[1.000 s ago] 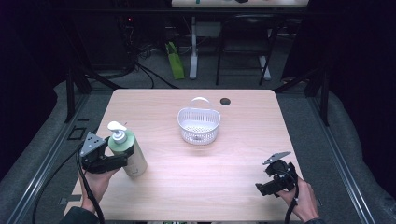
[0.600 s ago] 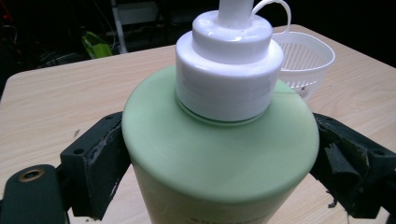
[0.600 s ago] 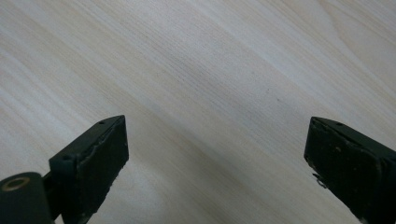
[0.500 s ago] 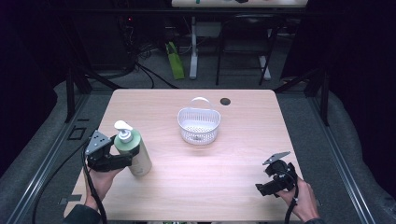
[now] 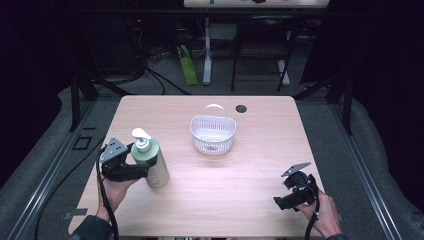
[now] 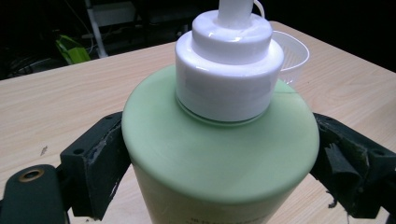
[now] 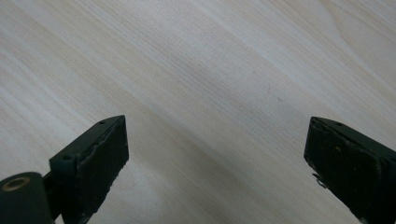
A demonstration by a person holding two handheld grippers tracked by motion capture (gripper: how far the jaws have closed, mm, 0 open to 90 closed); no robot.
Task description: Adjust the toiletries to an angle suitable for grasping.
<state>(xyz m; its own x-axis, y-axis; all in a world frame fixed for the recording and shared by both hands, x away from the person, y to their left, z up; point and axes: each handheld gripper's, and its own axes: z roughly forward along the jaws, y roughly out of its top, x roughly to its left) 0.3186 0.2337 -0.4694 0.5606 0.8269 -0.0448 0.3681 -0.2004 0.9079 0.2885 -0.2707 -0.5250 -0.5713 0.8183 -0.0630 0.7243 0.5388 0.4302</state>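
Observation:
A pale green pump bottle [image 5: 152,161] with a white pump top [image 5: 141,138] stands upright at the table's left. My left gripper [image 5: 145,172] is shut on the bottle's body; in the left gripper view the jaws press both sides of the green bottle [image 6: 219,154] below its white collar [image 6: 229,74]. A white perforated basket [image 5: 213,134] with a thin handle sits at the table's middle back, also visible as the basket [image 6: 292,51] behind the bottle. My right gripper [image 5: 281,202] rests low at the front right, open, with bare wood between its jaws [image 7: 219,158].
The light wooden table [image 5: 240,175] has a dark round hole [image 5: 241,108] near its far edge. Beyond the table are dark floor, cables, table legs and a green object [image 5: 188,65]. Bare tabletop lies between bottle and right gripper.
My left gripper has carried the bottle to the right and slightly toward the middle of the table. The right gripper has stayed in place.

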